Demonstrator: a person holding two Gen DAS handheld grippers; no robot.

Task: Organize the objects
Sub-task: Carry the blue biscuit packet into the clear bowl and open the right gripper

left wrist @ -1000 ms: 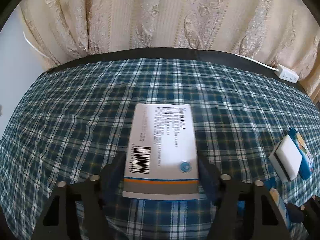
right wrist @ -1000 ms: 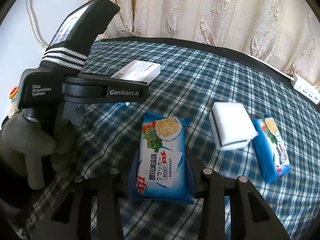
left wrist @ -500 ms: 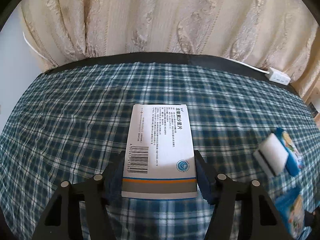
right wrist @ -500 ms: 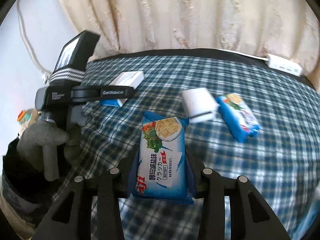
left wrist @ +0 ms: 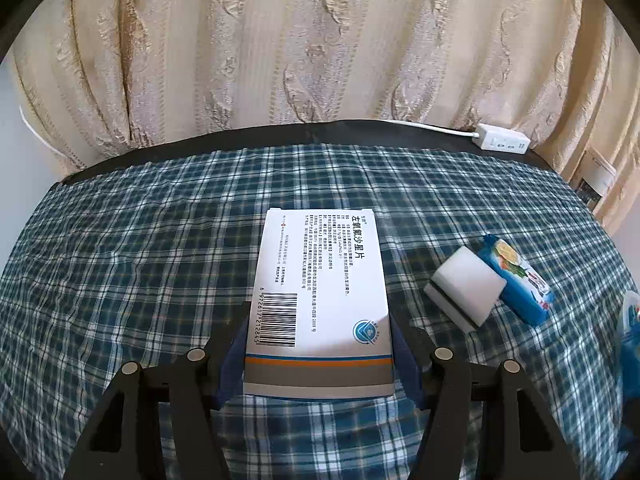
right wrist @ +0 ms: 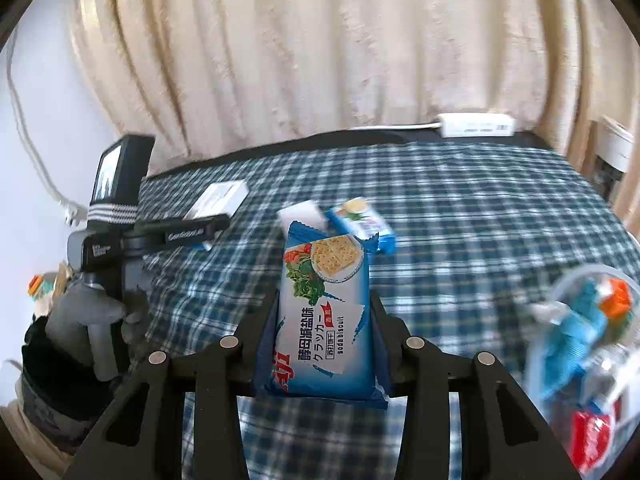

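My left gripper (left wrist: 318,354) is shut on a white medicine box (left wrist: 320,296) with a barcode, held above the blue plaid cloth (left wrist: 140,264). My right gripper (right wrist: 322,340) is shut on a blue soda biscuit packet (right wrist: 326,320), lifted off the cloth. In the right wrist view the left gripper (right wrist: 200,232) with its medicine box (right wrist: 220,198) shows at the left, in a grey-gloved hand (right wrist: 88,312). A white sponge (left wrist: 466,286) and a second blue biscuit packet (left wrist: 516,278) lie side by side on the cloth; the sponge (right wrist: 302,214) and that packet (right wrist: 362,222) also show beyond my right fingers.
A clear plastic container (right wrist: 588,360) holding blue, orange and red packets sits at the right, blurred. A white power strip (left wrist: 502,144) with its cord lies on the table's dark far edge. Cream curtains (left wrist: 320,48) hang behind. A white wall (right wrist: 36,128) stands at the left.
Both grippers have risen and swung with their loads. In the right wrist view the sponge and second packet slid from right to centre, and the clear container came into view at the right.
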